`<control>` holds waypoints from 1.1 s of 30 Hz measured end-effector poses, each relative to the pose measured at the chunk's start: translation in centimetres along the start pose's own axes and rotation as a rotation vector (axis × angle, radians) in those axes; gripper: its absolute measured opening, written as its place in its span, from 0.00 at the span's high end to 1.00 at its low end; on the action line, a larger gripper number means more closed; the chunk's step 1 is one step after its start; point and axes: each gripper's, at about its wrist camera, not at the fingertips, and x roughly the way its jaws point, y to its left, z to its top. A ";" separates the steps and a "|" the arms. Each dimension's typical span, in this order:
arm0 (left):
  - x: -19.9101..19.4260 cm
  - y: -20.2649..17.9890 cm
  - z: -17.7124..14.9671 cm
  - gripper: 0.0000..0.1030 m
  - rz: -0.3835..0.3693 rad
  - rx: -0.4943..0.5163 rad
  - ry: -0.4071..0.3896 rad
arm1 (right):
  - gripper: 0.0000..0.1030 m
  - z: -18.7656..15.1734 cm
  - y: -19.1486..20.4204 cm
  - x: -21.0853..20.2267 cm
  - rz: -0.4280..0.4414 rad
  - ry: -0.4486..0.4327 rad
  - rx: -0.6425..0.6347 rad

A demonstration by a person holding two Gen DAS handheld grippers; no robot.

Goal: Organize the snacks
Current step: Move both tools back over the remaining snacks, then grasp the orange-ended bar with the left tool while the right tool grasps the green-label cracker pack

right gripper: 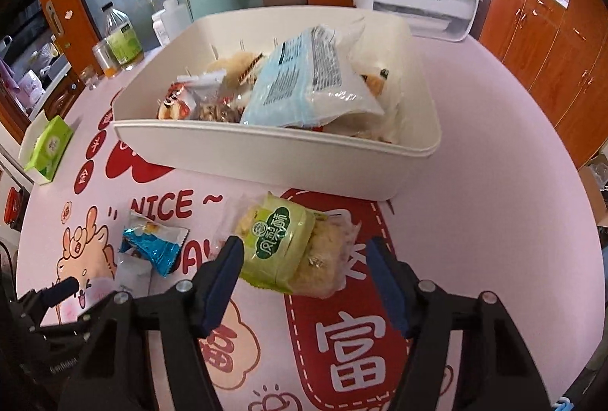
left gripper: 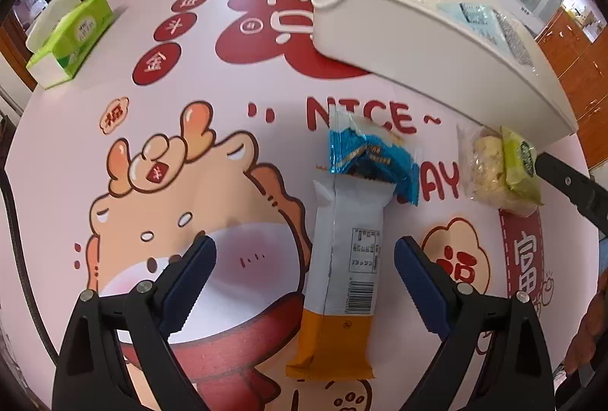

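Snacks left out on the counter (left gripper: 235, 76) are being collected into the white bin (left gripper: 399, 42), and both hand-held grippers are poised over their picks.

Left wrist view: the left hand-held gripper (left gripper: 304, 278) stands wide open with nothing held. A long white-and-orange bar (left gripper: 342, 278) lies on the counter between its jaws, nearer the right jaw, touching neither so far as I can tell. The bar's far end lies against a blue packet (left gripper: 368, 160). To the right, a green pastry pack (left gripper: 501, 171) lies just near the bin's near wall, with one dark finger of the other gripper reaching it from the right. A green tissue box (left gripper: 68, 38) sits far left.

Right wrist view: the right hand-held gripper (right gripper: 304, 282) is partly open and empty; the pastry pack (right gripper: 288, 247) lies between its jaws, close to the left pad, with a gap at the right one. The bin (right gripper: 266, 160), just beyond, is already heaped with snacks. The blue packet (right gripper: 152, 244) lies to the left, and the left hand-held gripper (right gripper: 64, 287) shows at the near-left edge.

Judged step: the reach onto two snacks at once. Next, each pair of jaws should probably close squarely on its wrapper, gently on the crumbly pastry, then lift and carry over the bin's near wall.
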 end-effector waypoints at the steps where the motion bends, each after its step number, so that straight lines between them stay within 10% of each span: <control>1: 0.2 0.0 0.0 0.09 -0.002 -0.002 0.005 | 0.35 0.0 0.1 0.4 -0.002 0.006 -0.003; 12: 1.4 -1.0 -0.8 0.12 0.016 0.014 0.035 | 0.37 0.2 1.7 3.6 -0.022 0.061 -0.046; 17: 1.0 -1.9 -1.6 0.30 0.066 0.064 0.019 | 0.61 0.0 1.7 3.6 -0.051 0.033 -0.057; 22: 0.1 -2.7 -2.6 0.59 0.074 0.097 -0.012 | 0.63 -0.1 0.7 3.4 -0.027 0.024 -0.026; 33: -0.7 -1.6 -3.7 0.64 0.038 0.064 0.008 | 0.63 -1.4 0.7 0.9 0.011 0.005 -0.020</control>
